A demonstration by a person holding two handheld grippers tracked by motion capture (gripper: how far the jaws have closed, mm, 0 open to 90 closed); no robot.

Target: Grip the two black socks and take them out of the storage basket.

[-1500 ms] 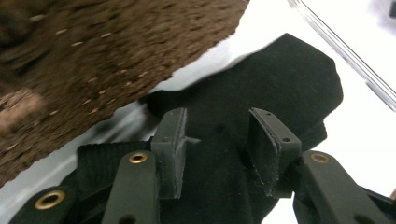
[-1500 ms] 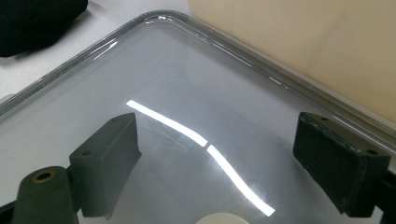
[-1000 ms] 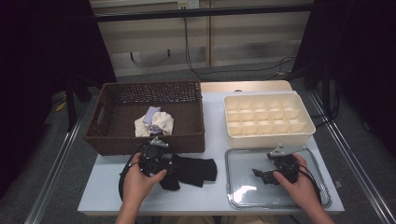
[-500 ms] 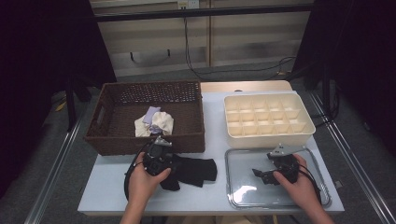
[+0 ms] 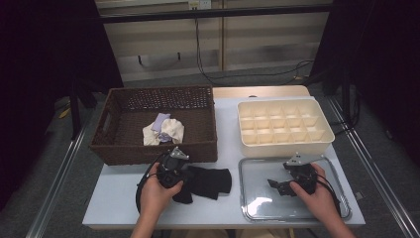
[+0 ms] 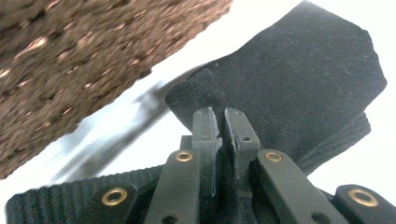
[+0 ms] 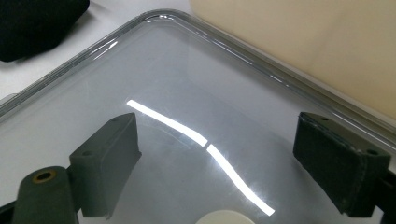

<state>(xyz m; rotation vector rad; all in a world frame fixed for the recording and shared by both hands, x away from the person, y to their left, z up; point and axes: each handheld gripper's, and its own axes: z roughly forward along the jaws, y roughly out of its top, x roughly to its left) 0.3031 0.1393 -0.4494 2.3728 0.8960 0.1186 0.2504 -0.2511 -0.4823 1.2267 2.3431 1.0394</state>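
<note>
A black sock (image 5: 210, 181) lies flat on the white table, in front of the wicker basket (image 5: 153, 148). My left gripper (image 5: 184, 176) is at the sock's left end. In the left gripper view its jaws have just been closing and now stand together, pinching a fold of the black sock (image 6: 303, 79) between the pads; the left gripper (image 6: 219, 122) points along the fabric. My right gripper (image 5: 276, 185) rests over the clear tray (image 5: 257, 210). In the right gripper view the right gripper (image 7: 217, 156) stands wide open above the clear tray (image 7: 187, 84), with nothing between its jaws.
The brown wicker basket holds crumpled cream and lilac cloths (image 5: 163, 130). A cream box with several compartments (image 5: 285, 148) stands behind the clear tray. Bare table lies to the left of the left hand and between sock and tray.
The left hand has edged a little to the right onto the sock's end. The sock, the right hand and its gripper have stayed where they were.
</note>
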